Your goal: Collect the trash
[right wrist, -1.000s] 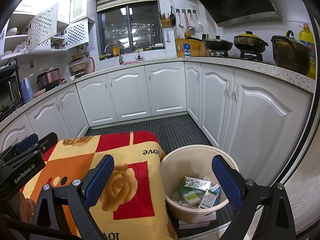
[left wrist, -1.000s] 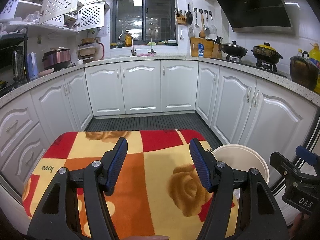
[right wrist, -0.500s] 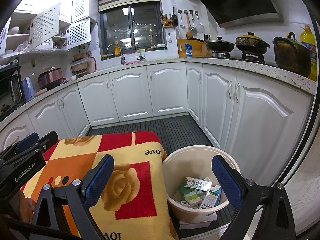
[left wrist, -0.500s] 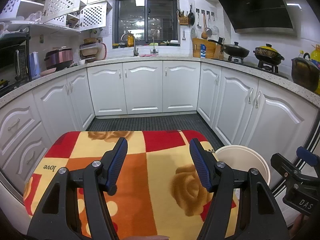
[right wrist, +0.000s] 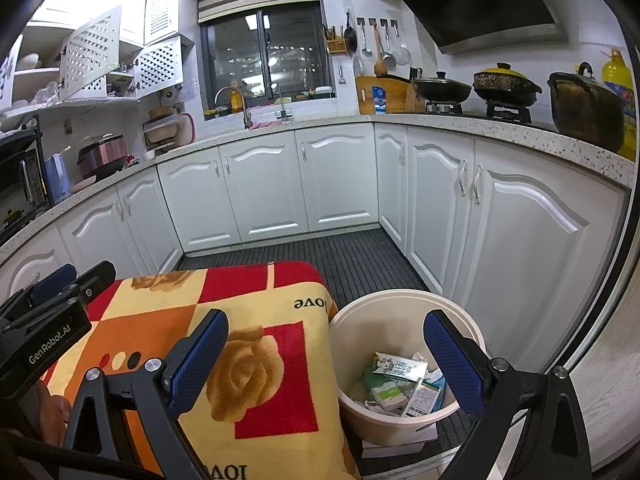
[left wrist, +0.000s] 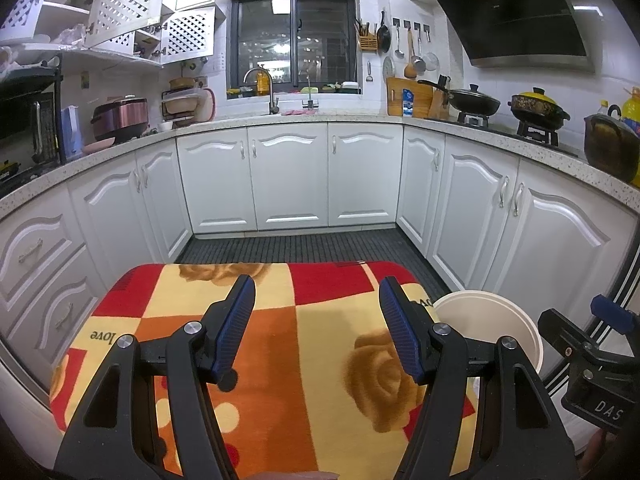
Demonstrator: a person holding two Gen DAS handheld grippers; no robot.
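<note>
The left gripper (left wrist: 316, 308) hangs over the blanket (left wrist: 304, 360) with its jaws parted and nothing between the blue pads (left wrist: 236, 320); they touch nothing; the right gripper (right wrist: 326, 354) stands spread wider, equally empty, one finger above the blanket's edge and the other above the bucket (right wrist: 360, 312); the bucket sits on the floor just beside the covered table, near the cabinets (right wrist: 520, 240); the trash (right wrist: 400, 384), crumpled cartons and wrappers, lies at its bottom, below the right gripper's pads and apart from them.
</note>
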